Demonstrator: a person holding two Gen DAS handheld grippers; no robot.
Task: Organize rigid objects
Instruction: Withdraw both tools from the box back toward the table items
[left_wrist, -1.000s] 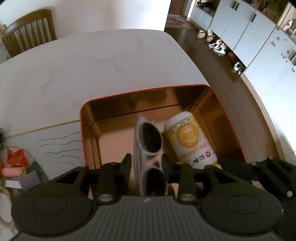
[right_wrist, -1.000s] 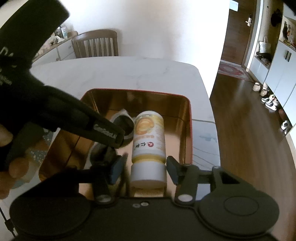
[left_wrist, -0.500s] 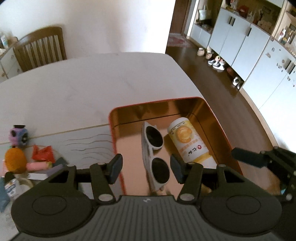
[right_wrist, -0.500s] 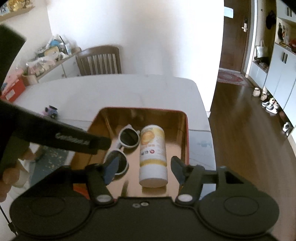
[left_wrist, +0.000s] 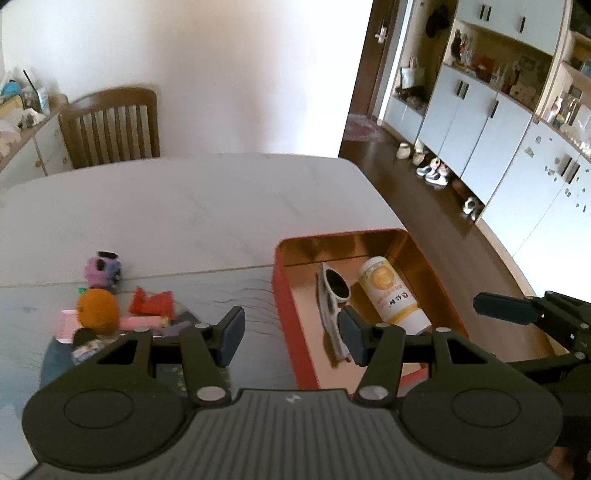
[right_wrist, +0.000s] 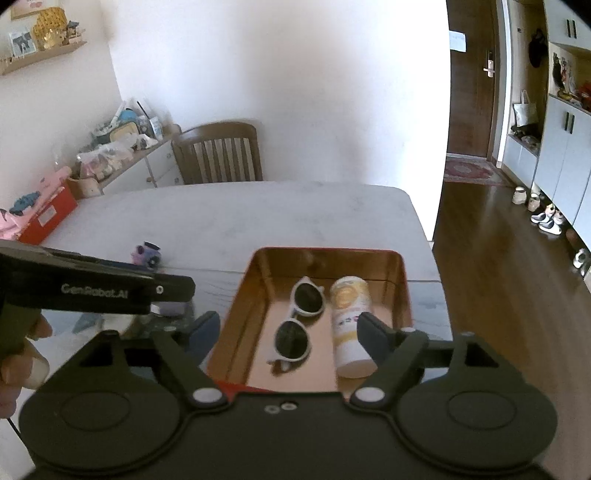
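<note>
A red tin tray (left_wrist: 284, 295) with a gold inside (right_wrist: 255, 295) sits at the table's right end. In it lie white sunglasses (left_wrist: 332, 295) (right_wrist: 297, 321) and a yellow-and-white bottle (left_wrist: 389, 295) (right_wrist: 349, 325) on its side. My left gripper (left_wrist: 290, 334) is open and empty, raised above the tray's left rim. My right gripper (right_wrist: 290, 332) is open and empty, raised above the tray's near end. Each gripper shows at the edge of the other's view.
Left of the tray lies a pile of small items: an orange ball (left_wrist: 96, 308), a purple toy (left_wrist: 103, 269) (right_wrist: 147, 254), a red wrapper (left_wrist: 151, 301) and a pink tube. A wooden chair (left_wrist: 110, 125) stands at the table's far side. The table edge drops to the floor on the right.
Both grippers have opened, let go of the sunglasses and the bottle, and pulled up and back from the tray. The left one has also swung left, bringing the pile into view.
</note>
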